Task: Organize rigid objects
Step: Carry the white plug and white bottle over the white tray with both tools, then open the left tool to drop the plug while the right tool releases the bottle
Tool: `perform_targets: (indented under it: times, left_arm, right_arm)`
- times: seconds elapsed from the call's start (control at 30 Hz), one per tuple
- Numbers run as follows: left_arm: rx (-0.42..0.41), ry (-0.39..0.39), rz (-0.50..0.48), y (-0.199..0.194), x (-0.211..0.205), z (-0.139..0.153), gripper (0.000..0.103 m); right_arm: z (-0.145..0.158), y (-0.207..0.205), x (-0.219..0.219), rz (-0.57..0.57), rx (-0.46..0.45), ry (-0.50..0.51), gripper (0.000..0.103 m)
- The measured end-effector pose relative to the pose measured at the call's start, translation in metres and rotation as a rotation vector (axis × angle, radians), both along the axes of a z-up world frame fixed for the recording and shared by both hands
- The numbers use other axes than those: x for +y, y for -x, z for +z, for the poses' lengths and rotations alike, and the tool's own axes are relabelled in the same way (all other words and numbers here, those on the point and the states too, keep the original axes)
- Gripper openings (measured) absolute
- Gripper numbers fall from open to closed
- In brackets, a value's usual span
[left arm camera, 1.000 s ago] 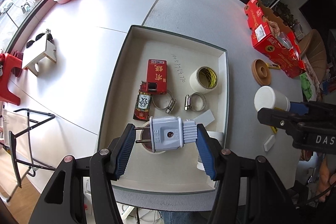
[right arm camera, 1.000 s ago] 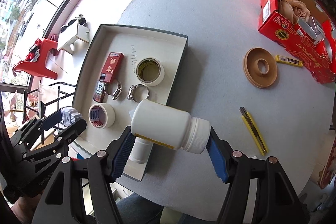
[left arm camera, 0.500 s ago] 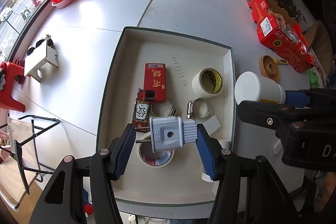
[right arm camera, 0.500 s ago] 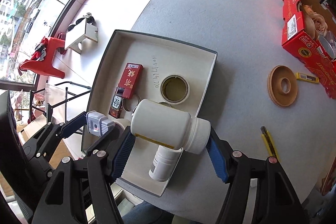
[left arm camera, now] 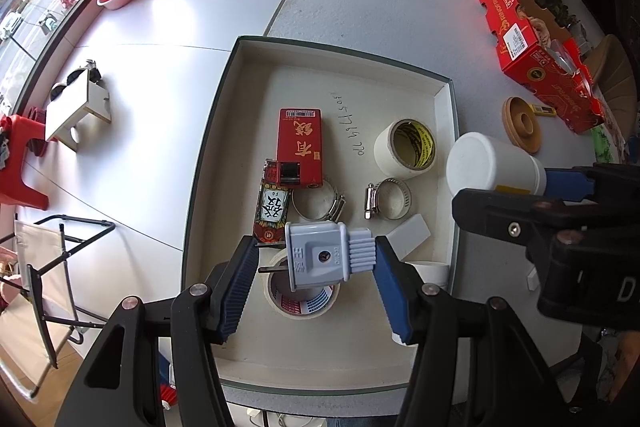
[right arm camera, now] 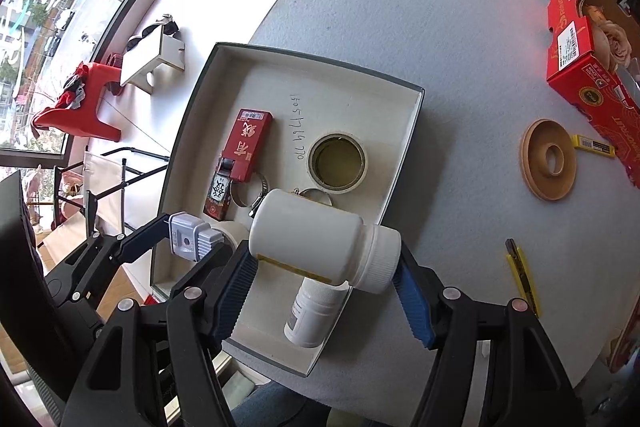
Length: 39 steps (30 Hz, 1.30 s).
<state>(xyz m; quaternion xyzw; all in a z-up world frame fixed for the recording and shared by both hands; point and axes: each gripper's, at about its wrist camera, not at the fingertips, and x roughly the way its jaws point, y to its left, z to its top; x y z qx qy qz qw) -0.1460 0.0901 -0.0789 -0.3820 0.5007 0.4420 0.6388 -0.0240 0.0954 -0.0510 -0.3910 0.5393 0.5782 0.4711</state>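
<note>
Got the shallow tray [left arm camera: 224, 131] sitting on the grey table [right arm camera: 440, 47]. My right gripper [right arm camera: 324, 267] is clamped on a white pill bottle [right arm camera: 316, 239] above the tray's near corner; my left gripper [left arm camera: 314, 267] pinches a grey plug [left arm camera: 318, 255] over a tape roll [left arm camera: 304, 301].

2 bottles [right arm camera: 320, 245], 2 tape rolls [left arm camera: 405, 149], 2 hose clamps [left arm camera: 388, 198], 1 plug [left arm camera: 320, 255].

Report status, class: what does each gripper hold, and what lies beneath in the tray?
Left gripper shut on plug. Right gripper shut on white bottle. Both above tray. Tape roll below plug; second bottle below right.
</note>
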Motion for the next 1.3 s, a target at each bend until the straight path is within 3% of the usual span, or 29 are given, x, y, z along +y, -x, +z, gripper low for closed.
perform_targets:
  times: [0.83, 0.93, 0.97, 1.03, 1.1, 1.17, 1.3]
  left_arm:
    - [0.012, 0.071, -0.005, -0.003, 0.001, -0.025, 0.062]
    - [0.009, 0.091, 0.007, -0.002, 0.0, -0.027, 0.081]
    - [0.005, 0.096, 0.015, -0.001, 0.0, -0.027, 0.082]
    - [-0.018, 0.123, 0.045, 0.003, -0.001, -0.028, 0.084]
    - [-0.048, 0.132, 0.069, 0.008, -0.002, -0.027, 0.094]
    - [-0.056, 0.102, 0.072, 0.01, -0.005, -0.024, 0.103]
    - [-0.067, 0.088, 0.065, 0.013, -0.011, -0.022, 0.103]
  right_arm:
    - [-0.028, 0.022, 0.027, 0.054, -0.026, 0.058, 0.069]
    - [-0.032, 0.024, 0.025, 0.066, -0.005, 0.082, 0.069]
    - [-0.033, 0.023, 0.023, 0.065, 0.001, 0.087, 0.071]
    - [-0.034, 0.019, 0.022, 0.053, 0.008, 0.093, 0.093]
    - [-0.034, 0.012, 0.02, 0.035, 0.039, 0.093, 0.102]
    - [-0.032, 0.007, 0.019, 0.016, 0.085, 0.1, 0.102]
    - [-0.026, 0.002, 0.012, -0.01, 0.123, 0.091, 0.102]
